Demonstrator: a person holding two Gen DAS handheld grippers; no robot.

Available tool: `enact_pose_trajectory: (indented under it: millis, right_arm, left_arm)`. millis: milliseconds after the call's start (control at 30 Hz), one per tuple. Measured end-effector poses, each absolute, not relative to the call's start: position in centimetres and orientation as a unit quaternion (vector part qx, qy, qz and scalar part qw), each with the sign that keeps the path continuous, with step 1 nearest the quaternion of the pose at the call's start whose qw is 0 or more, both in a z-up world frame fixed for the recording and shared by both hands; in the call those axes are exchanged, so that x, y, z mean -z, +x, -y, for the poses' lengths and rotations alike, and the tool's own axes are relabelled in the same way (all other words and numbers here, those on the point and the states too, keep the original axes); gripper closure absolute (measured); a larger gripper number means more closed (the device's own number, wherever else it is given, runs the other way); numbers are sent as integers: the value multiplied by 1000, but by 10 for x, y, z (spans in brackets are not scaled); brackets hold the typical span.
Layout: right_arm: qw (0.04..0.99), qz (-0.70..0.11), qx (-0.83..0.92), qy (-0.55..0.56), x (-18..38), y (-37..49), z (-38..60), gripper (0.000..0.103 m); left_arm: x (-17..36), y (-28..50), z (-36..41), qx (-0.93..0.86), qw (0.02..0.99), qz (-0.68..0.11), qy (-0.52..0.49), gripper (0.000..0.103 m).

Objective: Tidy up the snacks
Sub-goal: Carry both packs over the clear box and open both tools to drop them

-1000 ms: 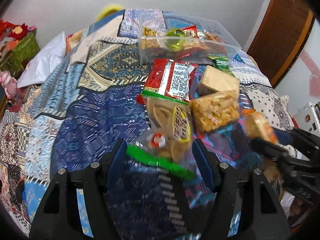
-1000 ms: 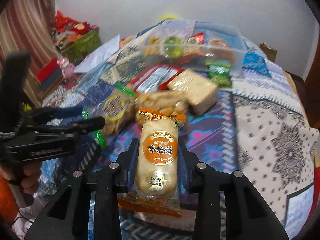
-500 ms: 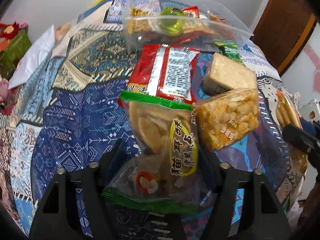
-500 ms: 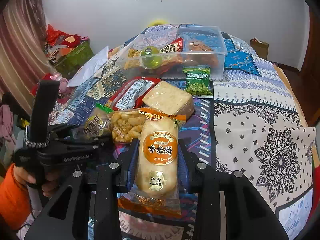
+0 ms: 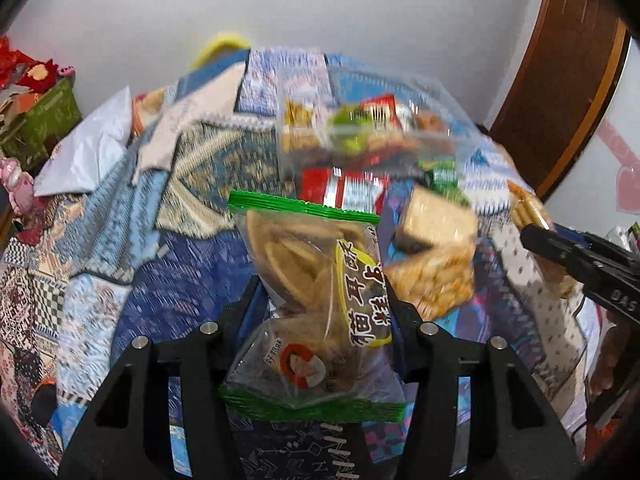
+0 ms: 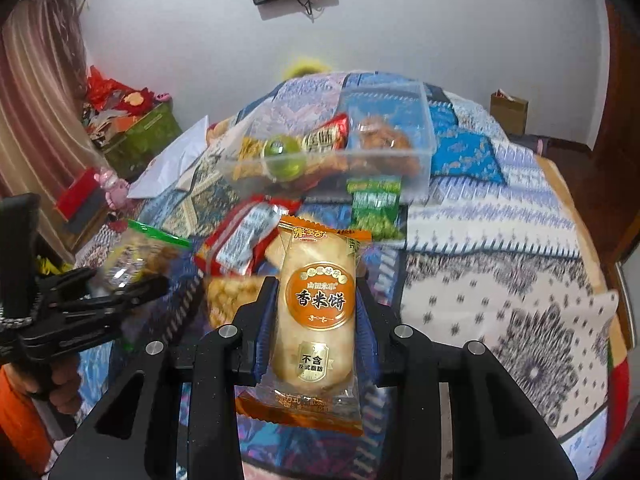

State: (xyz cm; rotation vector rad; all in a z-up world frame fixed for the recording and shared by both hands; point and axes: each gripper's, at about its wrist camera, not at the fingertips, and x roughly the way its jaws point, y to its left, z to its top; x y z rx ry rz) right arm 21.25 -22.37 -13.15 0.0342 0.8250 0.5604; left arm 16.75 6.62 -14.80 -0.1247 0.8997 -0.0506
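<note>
Snacks are spread over a patterned bedspread (image 6: 500, 272), and two of them are held off it. A clear packet with green edges (image 5: 312, 304), filled with pale curved crisps, is clamped upright between the fingers of the left gripper (image 5: 320, 300). A rice cracker packet (image 6: 316, 312) with orange ends and a round orange label is clamped upright between the blue-padded fingers of the right gripper (image 6: 316, 304).

Toward the far edge of the bedspread a clear plastic box (image 6: 416, 148) is seen, with several snacks already inside it: a green round cup (image 6: 284, 156), a red wrapper (image 6: 324, 136) and some brown pieces. Just in front of the box a green packet (image 6: 376, 208) lies flat on the bedspread. Nearer the middle, a red-and-white packet (image 6: 240, 240), a pale square block (image 5: 436, 216) and a bag of golden puffed pieces (image 5: 432, 280) are lying close together, the last two touching.

In the right wrist view the left gripper is seen at the left side, held by a hand (image 6: 60, 380) in an orange sleeve. Much of the left wrist view is blurred.
</note>
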Motion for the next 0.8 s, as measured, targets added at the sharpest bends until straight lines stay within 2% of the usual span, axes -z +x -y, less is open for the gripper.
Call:
enact_pose_trajectory:
  millis: [500, 800]
  right_arm:
    - [914, -314, -258, 10, 66, 265, 215, 70]
    - [923, -287, -256, 8, 45, 305, 199, 70]
  left_arm:
    - [70, 221, -62, 30, 933, -354, -60, 50]
    - [61, 274, -66, 24, 936, -345, -70, 50]
